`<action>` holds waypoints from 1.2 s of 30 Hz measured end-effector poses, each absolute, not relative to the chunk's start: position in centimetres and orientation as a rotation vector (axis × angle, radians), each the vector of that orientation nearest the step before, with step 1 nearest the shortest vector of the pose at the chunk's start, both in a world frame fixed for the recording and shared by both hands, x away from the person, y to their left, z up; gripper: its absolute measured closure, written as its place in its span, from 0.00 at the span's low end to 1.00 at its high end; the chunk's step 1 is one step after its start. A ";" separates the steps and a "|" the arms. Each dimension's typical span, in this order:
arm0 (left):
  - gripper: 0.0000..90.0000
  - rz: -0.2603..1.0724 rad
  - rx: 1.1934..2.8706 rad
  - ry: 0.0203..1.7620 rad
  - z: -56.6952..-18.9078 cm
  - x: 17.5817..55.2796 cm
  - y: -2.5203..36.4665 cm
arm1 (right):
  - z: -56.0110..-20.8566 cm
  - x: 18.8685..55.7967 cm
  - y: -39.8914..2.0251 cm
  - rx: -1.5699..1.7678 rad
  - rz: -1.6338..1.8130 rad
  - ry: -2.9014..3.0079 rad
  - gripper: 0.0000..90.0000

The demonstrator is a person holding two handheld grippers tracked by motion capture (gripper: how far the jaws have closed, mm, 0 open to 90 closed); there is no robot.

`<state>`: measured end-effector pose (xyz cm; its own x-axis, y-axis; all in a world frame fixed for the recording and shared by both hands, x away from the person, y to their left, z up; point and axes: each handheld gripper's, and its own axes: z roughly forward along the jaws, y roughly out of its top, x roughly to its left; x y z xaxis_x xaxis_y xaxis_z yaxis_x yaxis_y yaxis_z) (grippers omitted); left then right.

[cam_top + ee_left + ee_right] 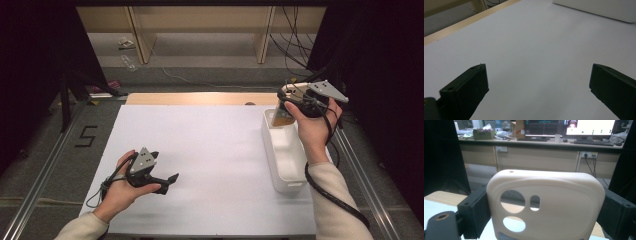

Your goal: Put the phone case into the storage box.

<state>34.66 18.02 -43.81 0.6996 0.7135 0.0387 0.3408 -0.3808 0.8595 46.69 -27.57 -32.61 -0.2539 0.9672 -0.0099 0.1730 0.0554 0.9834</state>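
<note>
A long white tray [286, 165] lies along the right side of the white desk [210, 150], and nothing stands between it and the rest of the sheet. Past the far edge are wooden shelving [200, 30] and loose cables [295, 45]. The right tongs [289, 102] are raised over the tray's far end, the hand [314, 127] bent up at the wrist, and they pinch a cream phone case [546, 205] by its two sides, its camera cut-outs towards the lens; in the high view it looks to hang just above the tray, though whether it touches is hard to tell. The left tongs [170, 182] rest low on the near left of the desk, spread wide with nothing between, pointing towards the tray
</note>
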 end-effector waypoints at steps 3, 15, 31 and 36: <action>0.02 0.510 1.990 0.808 -43.8 34.7 18.0 | -32.6 46.9 -27.6 1.190 1.274 1.554 0.13; 0.02 0.510 1.987 0.809 -43.8 34.7 18.0 | -32.8 47.8 -27.4 1.207 1.257 1.570 0.13; 0.02 0.508 1.990 0.807 -43.8 34.7 18.0 | -32.7 48.6 -27.4 1.232 1.244 1.578 0.13; 0.02 0.509 1.990 0.806 -43.8 34.7 18.0 | -32.8 48.9 -27.4 1.239 1.237 1.579 0.13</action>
<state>34.66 17.96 -43.81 0.7024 0.7108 0.0371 0.3398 -0.3807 0.8600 48.87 -27.38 -32.80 -0.2363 0.9717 -0.0018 0.2312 0.0580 0.9712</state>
